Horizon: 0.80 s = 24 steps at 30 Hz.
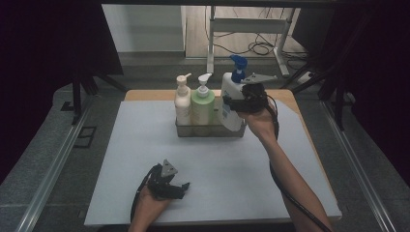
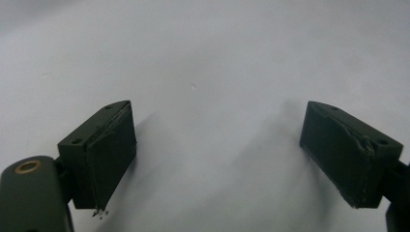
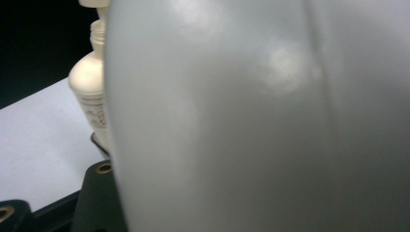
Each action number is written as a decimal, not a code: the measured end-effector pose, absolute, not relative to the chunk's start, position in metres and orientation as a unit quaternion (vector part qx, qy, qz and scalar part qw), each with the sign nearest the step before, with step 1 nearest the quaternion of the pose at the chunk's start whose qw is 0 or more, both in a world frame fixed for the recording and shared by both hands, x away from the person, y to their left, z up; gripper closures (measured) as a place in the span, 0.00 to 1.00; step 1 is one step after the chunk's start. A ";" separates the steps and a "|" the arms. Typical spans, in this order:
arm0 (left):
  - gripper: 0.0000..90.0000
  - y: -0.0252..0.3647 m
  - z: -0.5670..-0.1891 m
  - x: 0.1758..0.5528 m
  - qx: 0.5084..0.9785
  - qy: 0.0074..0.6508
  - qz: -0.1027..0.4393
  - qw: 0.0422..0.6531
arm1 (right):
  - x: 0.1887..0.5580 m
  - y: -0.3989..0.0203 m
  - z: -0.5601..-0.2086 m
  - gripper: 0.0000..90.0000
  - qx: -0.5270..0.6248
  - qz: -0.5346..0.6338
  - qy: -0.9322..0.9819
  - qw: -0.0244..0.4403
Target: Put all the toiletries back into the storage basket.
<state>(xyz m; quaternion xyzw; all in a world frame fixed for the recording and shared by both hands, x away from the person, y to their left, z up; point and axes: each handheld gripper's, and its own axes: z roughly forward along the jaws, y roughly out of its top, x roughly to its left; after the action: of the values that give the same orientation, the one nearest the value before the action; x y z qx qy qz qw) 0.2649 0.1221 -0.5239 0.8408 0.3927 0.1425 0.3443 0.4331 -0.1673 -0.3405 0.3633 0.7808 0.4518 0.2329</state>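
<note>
Our right gripper (image 1: 238, 102) is up at the far side of the table, clamped around the body of the big white bottle with the blue pump (image 1: 231, 99), and that bottle sits tilted at the right end of the metal tray (image 1: 209, 130). We judge this as the seating step: whether it goes in or comes out we cannot say, but its base looks low in the tray, just beside the green bottle (image 1: 202, 105). The cream bottle (image 1: 183, 101) stands upright at the tray's left end.

In the right gripper view the big white bottle's wall (image 3: 261, 121) presses right up against the camera, so the hold is close and full. Past its edge we catch the cream bottle (image 3: 89, 92) again.

Our left gripper (image 1: 169, 186) rests on the near part of the grey mat (image 1: 121, 159), jaws spread wide with nothing between them; the left gripper view confirms bare mat there.

Next move, as we read it: bring the bottle upright and keep the blue pump clear of the green bottle's pump head. The tilt is the risk.

Writing? There is small print on the cream bottle's label in the right gripper view, too fine to read. No brand we can make out.
</note>
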 end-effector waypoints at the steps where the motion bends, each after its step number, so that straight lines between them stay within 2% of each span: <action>1: 0.14 0.122 -0.524 0.265 0.841 0.393 0.143 0.344 | 0.435 -0.167 -0.341 0.42 0.364 0.452 0.780 0.234; 24: 0.14 0.122 -0.524 0.265 0.841 0.392 0.142 0.344 | 0.467 -0.153 -0.350 0.42 0.391 0.444 0.764 0.258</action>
<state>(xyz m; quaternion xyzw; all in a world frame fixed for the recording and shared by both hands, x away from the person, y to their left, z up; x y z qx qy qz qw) 0.2652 0.1223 -0.5239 0.8413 0.3915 0.1424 0.3445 0.4669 -0.1533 -0.3498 0.3915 0.7639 0.4436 0.2576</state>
